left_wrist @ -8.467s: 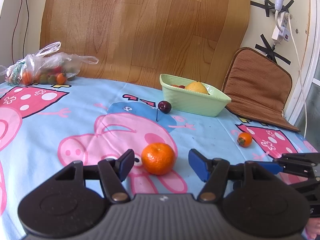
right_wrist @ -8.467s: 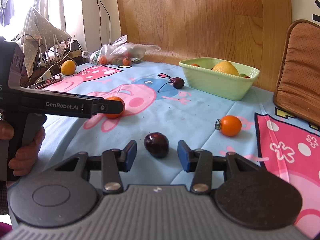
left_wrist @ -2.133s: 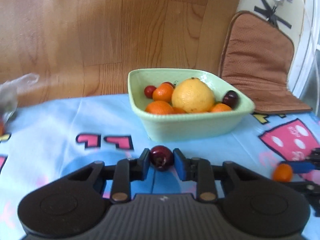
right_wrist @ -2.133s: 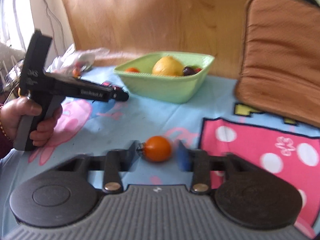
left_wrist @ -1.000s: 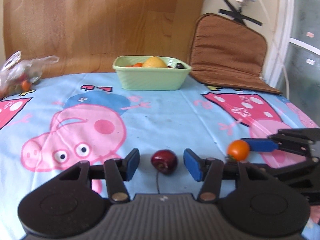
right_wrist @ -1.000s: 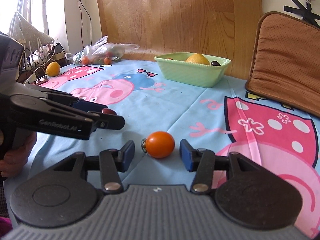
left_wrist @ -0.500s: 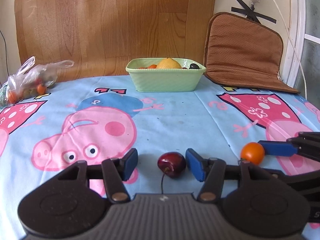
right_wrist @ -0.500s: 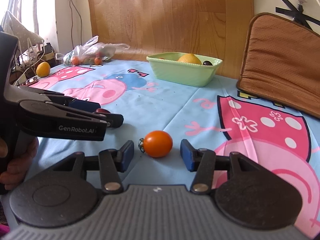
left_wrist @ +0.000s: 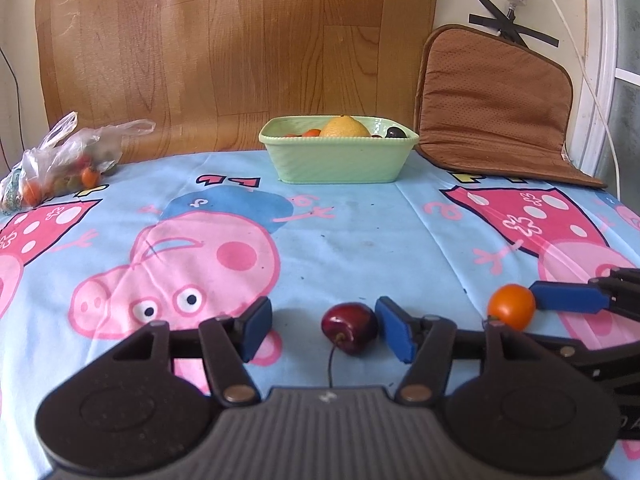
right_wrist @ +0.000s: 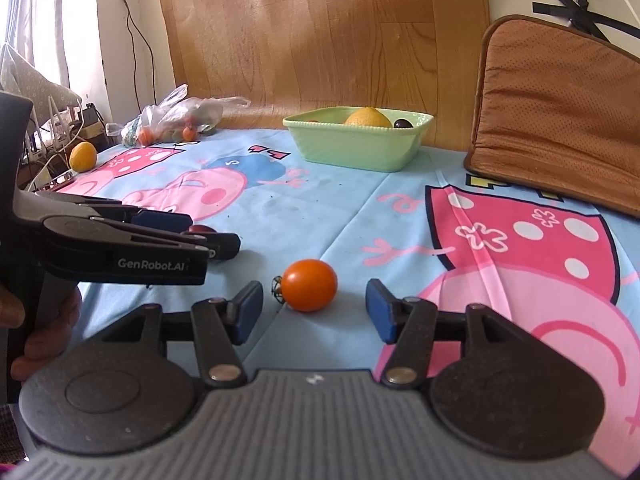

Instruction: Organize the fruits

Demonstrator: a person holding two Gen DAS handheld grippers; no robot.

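Observation:
A dark red cherry (left_wrist: pixel 349 327) lies on the cartoon-print cloth between the blue pads of my left gripper (left_wrist: pixel 325 327), close to the right pad. The jaws are opening and the pads do not press it. An orange cherry tomato (right_wrist: pixel 309 285) lies between the pads of my right gripper (right_wrist: pixel 313 311), whose jaws are opening too, with gaps on both sides. The same tomato (left_wrist: pixel 511 306) shows at the right of the left wrist view. A green bowl (left_wrist: pixel 338 160) at the back holds a lemon, small orange fruits and a dark cherry.
A clear plastic bag of small fruits (left_wrist: pixel 60 164) lies at the back left. A brown cushion (left_wrist: pixel 496 104) leans on the wall at the right. A lemon (right_wrist: pixel 83 156) sits by the left edge. A hand (right_wrist: pixel 44 332) holds the left gripper's handle.
Both pairs of jaws have widened around their fruit. The cherry and the tomato stay on the cloth. Neither hand has shifted noticeably.

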